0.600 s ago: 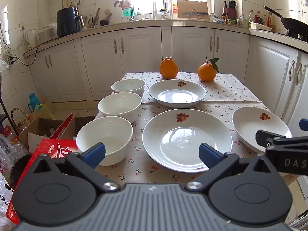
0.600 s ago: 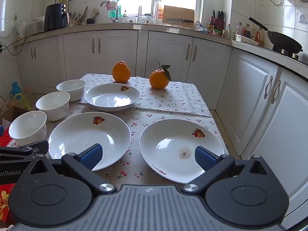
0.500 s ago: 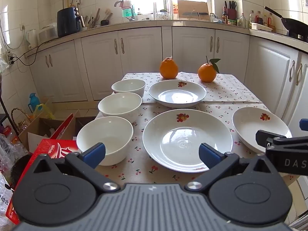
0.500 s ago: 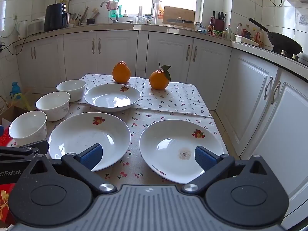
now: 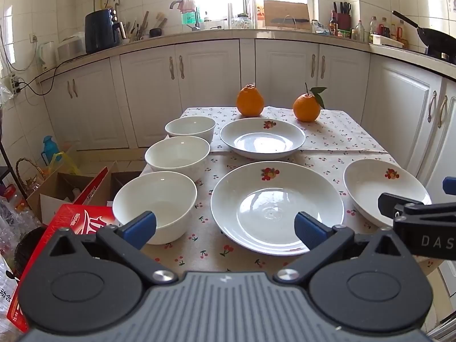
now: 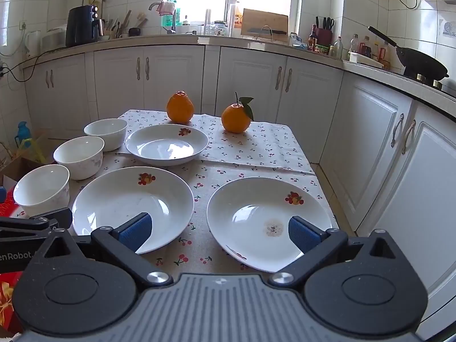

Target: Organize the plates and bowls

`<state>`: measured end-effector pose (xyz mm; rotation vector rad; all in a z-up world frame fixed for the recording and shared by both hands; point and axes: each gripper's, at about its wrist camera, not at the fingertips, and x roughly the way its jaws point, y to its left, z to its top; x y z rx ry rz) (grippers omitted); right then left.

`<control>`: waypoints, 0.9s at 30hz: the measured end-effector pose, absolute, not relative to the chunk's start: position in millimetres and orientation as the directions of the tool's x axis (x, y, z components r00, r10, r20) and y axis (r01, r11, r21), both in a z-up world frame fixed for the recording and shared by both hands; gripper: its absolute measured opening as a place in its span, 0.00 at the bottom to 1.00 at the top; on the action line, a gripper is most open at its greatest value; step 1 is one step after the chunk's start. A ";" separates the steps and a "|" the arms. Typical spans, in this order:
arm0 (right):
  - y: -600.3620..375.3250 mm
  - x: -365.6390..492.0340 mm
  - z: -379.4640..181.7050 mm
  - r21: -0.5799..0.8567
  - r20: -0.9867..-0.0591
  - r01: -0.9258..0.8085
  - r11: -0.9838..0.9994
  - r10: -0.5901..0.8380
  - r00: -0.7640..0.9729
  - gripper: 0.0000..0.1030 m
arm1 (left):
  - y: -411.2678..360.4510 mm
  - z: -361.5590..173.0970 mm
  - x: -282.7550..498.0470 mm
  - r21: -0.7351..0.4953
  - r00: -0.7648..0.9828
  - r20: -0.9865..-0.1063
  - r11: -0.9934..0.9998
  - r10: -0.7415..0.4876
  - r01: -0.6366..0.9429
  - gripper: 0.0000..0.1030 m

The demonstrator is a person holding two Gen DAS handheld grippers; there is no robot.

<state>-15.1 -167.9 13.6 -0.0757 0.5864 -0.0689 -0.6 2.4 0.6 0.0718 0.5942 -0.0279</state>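
Cherry-print bench: three plates mid and right, three bowls lining left edge. Nearest plate dead ahead of left hand-held gripper, right-edge plate ahead of right hand-held gripper. Both wide, empty.

Cherry-print clothed table, bearing three white bowls, three plates, two oranges.
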 end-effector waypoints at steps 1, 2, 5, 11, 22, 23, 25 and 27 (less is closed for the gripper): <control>-169.1 -14.0 12.0 -0.091 -0.551 0.043 0.995 -0.086 0.830 1.00 | 2.5 0.7 -0.7 0.059 0.828 -0.561 0.997 -0.006 0.047 0.99; -170.0 -13.0 10.9 -0.091 -0.552 0.044 0.995 -0.087 0.829 1.00 | 2.2 0.5 -0.5 0.059 0.828 -0.560 0.997 -0.006 0.048 0.99; -170.3 -13.0 11.0 -0.091 -0.551 0.044 0.995 -0.087 0.830 1.00 | 2.2 0.9 -0.2 0.059 0.828 -0.561 0.997 -0.006 0.048 0.99; -171.0 -13.0 11.3 -0.091 -0.551 0.043 0.995 -0.086 0.830 1.00 | 2.5 1.2 -0.2 0.058 0.828 -0.561 0.997 -0.007 0.048 0.99; -171.3 -12.9 12.8 -0.093 -0.548 0.041 0.995 -0.086 0.832 1.00 | 1.8 2.6 -1.0 0.060 0.830 -0.557 0.997 -0.003 0.044 0.99; -171.0 -13.2 13.0 -0.094 -0.548 0.041 0.995 -0.086 0.832 1.00 | 1.8 2.6 -1.0 0.060 0.830 -0.558 0.997 -0.003 0.044 0.99; -171.1 -13.2 13.1 -0.093 -0.548 0.041 0.995 -0.086 0.832 1.00 | 1.8 2.6 -1.0 0.060 0.830 -0.557 0.997 -0.003 0.044 0.99; -170.9 -13.2 13.0 -0.094 -0.548 0.042 0.995 -0.087 0.832 1.00 | 1.7 2.8 -0.9 0.061 0.830 -0.558 0.997 -0.003 0.044 0.99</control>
